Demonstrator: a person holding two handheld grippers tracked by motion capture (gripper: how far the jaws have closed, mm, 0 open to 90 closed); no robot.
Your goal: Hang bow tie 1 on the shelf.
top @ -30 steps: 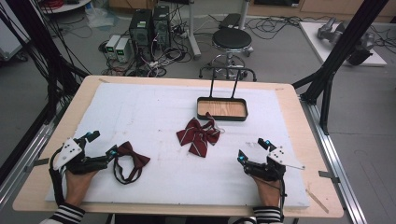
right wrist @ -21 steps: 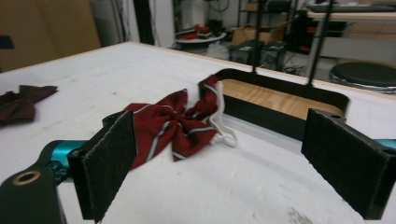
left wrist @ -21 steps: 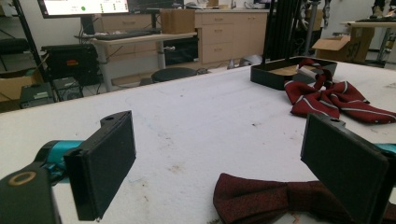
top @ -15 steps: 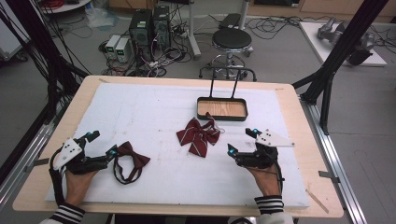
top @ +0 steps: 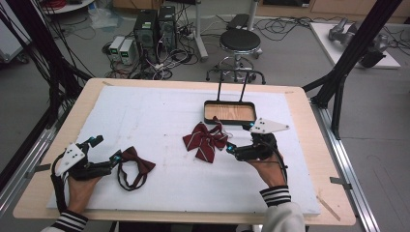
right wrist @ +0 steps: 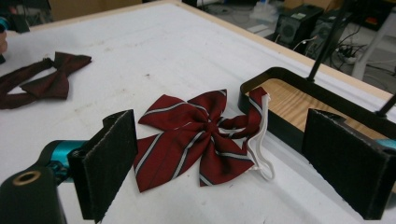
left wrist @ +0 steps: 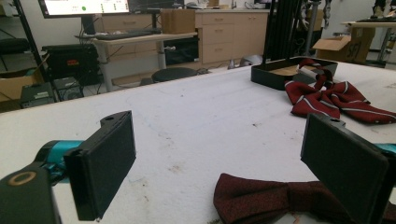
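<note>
left tongs [top: 109, 149] agape, right tongs [top: 236, 139] agape

dark bow tie [left wrist: 280, 203] cut off by bottom edge, partly behind jaw

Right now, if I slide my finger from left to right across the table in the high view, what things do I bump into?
Left tongs → dark red bow tie → striped red bow → right tongs.
</note>
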